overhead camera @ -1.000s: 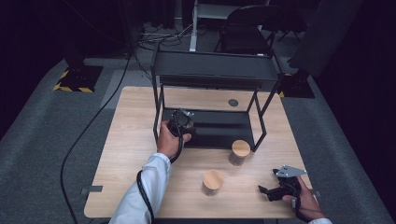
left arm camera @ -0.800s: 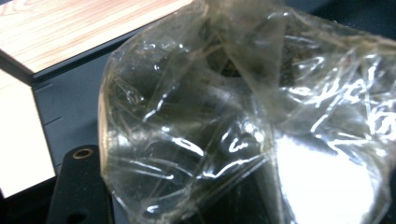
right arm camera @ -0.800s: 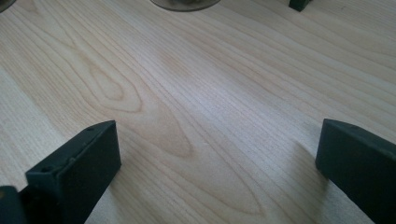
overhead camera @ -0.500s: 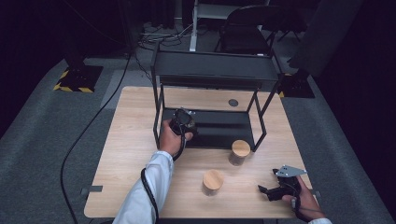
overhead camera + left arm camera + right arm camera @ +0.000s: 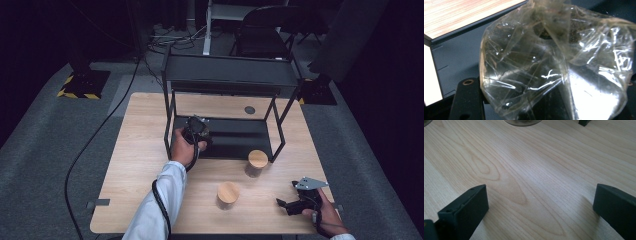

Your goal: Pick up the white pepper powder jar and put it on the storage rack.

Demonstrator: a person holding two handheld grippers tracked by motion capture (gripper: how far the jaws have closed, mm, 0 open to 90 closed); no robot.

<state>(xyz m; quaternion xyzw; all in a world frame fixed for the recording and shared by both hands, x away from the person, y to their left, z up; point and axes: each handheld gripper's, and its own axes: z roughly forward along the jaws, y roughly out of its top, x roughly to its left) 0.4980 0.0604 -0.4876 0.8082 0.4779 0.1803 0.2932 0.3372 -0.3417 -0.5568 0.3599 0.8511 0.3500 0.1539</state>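
Crinkled plastic bag (image 5: pixel 554 65), bunched upright in left tongs (image 5: pixel 196 131)

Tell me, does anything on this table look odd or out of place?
One thing: the left gripper is shut on a crumpled clear plastic bag over the black shelf's lower tray. The two wooden-lidded jars stand upright on the table; nothing is spilled.

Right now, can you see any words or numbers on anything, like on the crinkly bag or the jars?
No words, labels or numbers can be read anywhere.
The clear plastic bag in the left gripper: plain, no print.
The two jars with wooden lids: bare lids, no labels seen.
The black rack and the wooden table: unmarked.
The yellow and black striped plate on the floor: stripes alone, no lettering.
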